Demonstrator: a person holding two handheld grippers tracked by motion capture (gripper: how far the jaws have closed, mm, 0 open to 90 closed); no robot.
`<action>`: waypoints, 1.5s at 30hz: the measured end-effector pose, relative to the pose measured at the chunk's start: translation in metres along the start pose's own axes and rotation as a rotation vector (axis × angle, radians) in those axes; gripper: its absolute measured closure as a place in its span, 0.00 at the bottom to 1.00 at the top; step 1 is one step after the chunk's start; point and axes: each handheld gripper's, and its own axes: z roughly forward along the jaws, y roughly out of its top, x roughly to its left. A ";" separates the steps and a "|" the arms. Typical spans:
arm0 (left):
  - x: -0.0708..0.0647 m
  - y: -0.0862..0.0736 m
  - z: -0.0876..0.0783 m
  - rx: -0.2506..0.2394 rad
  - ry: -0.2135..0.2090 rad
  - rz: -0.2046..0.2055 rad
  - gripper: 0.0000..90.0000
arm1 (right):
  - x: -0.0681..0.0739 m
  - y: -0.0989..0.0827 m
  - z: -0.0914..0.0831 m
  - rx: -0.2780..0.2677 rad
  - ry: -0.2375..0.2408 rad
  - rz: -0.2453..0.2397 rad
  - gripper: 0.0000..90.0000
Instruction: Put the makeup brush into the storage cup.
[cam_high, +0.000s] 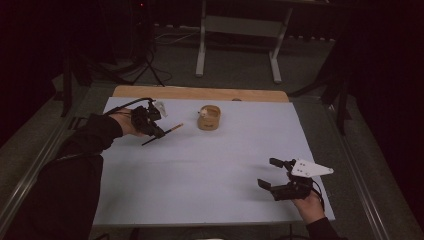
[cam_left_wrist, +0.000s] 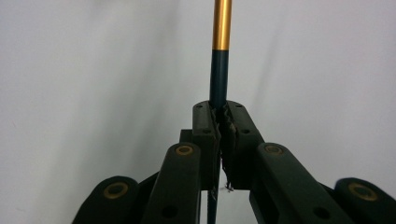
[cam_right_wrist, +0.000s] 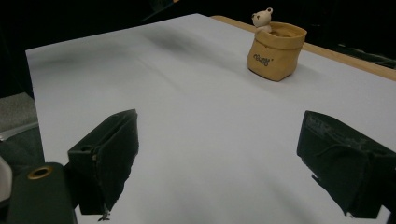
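Observation:
A slim dark pen (cam_high: 164, 133) with a gold end (cam_left_wrist: 222, 23) is clamped in my left gripper (cam_high: 156, 131), which is shut on it at the table's far left. The pen (cam_left_wrist: 218, 79) runs straight out beyond the jaws over the white sheet. A tan bag-shaped holder (cam_high: 209, 117) with a small bear figure (cam_right_wrist: 262, 17) on its rim stands at the far middle, to the right of the pen. My right gripper (cam_high: 270, 173) rests near the front right, open, with nothing between its fingers (cam_right_wrist: 109, 156).
A white sheet (cam_high: 210, 170) covers the table, with a wooden strip (cam_high: 200, 93) along its far edge. Beyond the table stand a metal frame's legs (cam_high: 201, 50) and a tripod on the floor.

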 end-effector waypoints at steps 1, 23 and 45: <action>0.000 0.000 0.000 0.000 0.000 0.000 0.95 | 0.000 0.000 0.000 0.000 0.000 0.000 0.14; -0.064 0.008 -0.002 -0.170 -0.045 0.002 0.95 | -0.001 0.003 0.000 0.003 -0.048 -0.007 0.14; -0.102 -0.001 0.024 -0.436 -0.076 -0.202 0.95 | 0.003 0.010 -0.002 -0.011 -0.087 0.007 0.14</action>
